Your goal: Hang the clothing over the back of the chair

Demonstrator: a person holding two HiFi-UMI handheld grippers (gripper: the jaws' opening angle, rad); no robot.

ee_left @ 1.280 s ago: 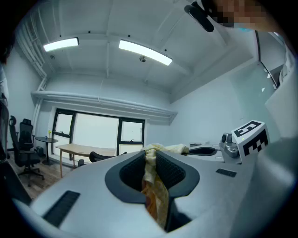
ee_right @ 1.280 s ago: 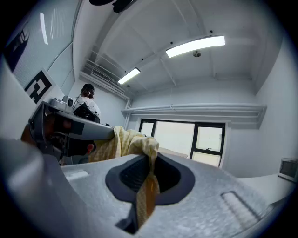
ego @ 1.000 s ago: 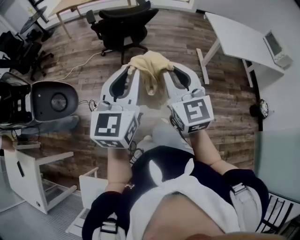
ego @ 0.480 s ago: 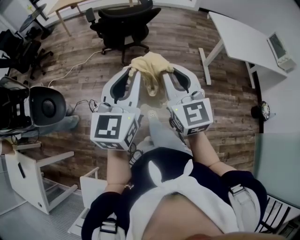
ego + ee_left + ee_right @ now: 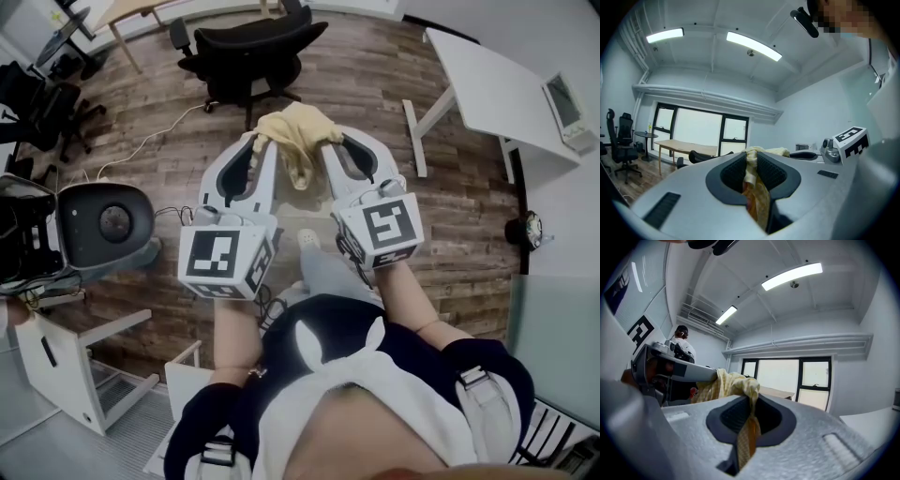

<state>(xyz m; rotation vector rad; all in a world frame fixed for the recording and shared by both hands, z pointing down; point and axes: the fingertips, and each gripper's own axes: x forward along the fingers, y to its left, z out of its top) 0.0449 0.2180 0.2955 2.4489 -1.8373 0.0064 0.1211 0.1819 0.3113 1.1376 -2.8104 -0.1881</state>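
Observation:
A pale yellow piece of clothing (image 5: 296, 137) hangs bunched between my two grippers, held level above the wooden floor. My left gripper (image 5: 262, 142) is shut on its left part; the cloth (image 5: 753, 180) is pinched between the dark pads. My right gripper (image 5: 331, 143) is shut on the right part, where the fabric (image 5: 746, 427) runs down through the jaws. A black office chair (image 5: 248, 52) stands ahead at the top of the head view, a little left of the clothing and apart from it.
A white desk (image 5: 497, 89) stands at the right with a small device (image 5: 570, 101) on it. A round grey machine (image 5: 105, 223) and white shelf units (image 5: 66, 361) are at the left. A wooden table (image 5: 141, 11) and more black chairs (image 5: 42, 98) are at the far left.
Both grippers have travelled forward over the floor with the clothing held between them. The black chair and the white desk now sit a little nearer in the head view. The grips are unchanged.

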